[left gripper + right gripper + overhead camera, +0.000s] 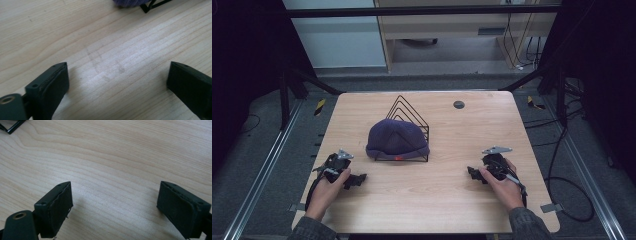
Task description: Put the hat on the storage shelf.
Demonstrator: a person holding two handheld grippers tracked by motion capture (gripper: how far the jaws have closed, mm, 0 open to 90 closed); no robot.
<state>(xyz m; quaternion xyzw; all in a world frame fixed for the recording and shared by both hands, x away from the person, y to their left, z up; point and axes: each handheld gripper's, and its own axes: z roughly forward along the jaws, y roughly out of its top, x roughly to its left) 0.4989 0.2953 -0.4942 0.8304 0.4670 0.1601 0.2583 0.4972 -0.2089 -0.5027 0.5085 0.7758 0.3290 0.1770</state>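
Nowhere can any writing be read; the one mark is a small orange tag (pixel 398 158) on the brim of the purple hat (pixel 397 138), too small to make out. Left of the hat, the left gripper (pixel 357 179) rests on the table (pixel 437 200), jaws wide with nothing between them. The hat sits over a black wire rack (pixel 409 112) at mid-table. Right of the hat, the right gripper (pixel 472 173) lies jaws wide, empty. Its own view catches a rack corner (pixel 13 127); the left gripper view adds the hat's edge (pixel 130 2).

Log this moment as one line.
left gripper: open, empty | right gripper: open, empty | beanie: on wire rack | both grippers low over table
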